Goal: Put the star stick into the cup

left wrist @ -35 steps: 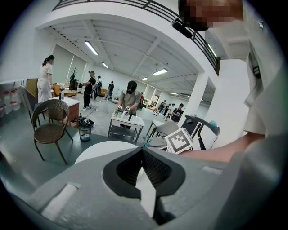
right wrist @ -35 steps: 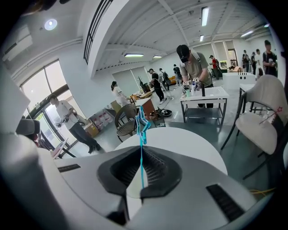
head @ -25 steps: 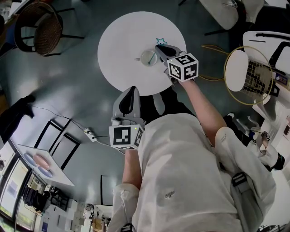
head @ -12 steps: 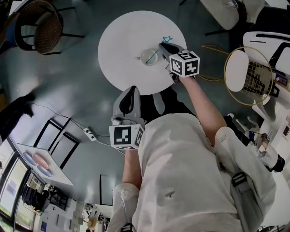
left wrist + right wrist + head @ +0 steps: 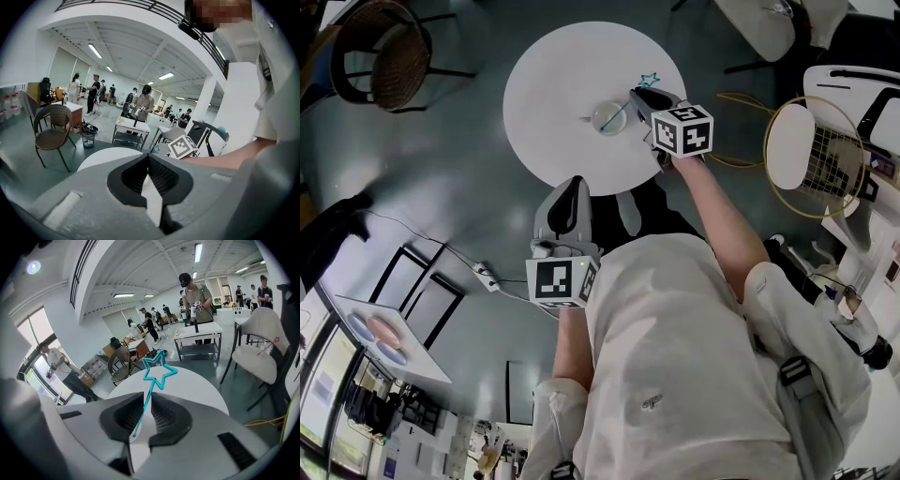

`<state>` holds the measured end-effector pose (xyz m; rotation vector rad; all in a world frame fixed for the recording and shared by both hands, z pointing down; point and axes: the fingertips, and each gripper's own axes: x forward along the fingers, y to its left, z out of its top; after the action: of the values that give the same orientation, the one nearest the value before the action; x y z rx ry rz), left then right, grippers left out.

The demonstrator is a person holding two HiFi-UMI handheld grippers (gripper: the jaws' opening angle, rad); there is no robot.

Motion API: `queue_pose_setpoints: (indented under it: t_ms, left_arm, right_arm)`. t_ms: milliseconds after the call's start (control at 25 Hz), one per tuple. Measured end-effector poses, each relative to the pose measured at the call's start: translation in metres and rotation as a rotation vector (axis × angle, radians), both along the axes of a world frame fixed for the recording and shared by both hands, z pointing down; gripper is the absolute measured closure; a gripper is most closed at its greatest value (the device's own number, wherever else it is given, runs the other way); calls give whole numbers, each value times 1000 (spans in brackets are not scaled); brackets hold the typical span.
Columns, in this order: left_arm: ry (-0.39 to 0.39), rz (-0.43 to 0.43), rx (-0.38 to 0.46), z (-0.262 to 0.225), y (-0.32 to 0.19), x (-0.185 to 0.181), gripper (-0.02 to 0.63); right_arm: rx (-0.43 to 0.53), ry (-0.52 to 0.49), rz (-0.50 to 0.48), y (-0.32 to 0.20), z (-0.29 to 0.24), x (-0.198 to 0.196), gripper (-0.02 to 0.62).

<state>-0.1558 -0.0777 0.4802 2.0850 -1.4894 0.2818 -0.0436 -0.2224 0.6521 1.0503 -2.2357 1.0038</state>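
With the right gripper jaws just opened around the star stick leaning in the cup, withdraw straight back without snagging it, keeping the closed, empty left gripper clear.

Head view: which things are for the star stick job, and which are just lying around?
For the job: star stick, cup, white table, right gripper (jaws have just been opening, stick between them).
Just around: left gripper, wicker chair, power strip, white chair.
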Motion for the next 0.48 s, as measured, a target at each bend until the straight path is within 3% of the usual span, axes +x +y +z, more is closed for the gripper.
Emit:
queue_pose_setpoints:
  t_ms: [480]
  left_arm:
    - [-3, -11, 3, 1, 5, 0, 595]
  right_arm:
    - [-40, 35, -21, 9, 14, 1, 499]
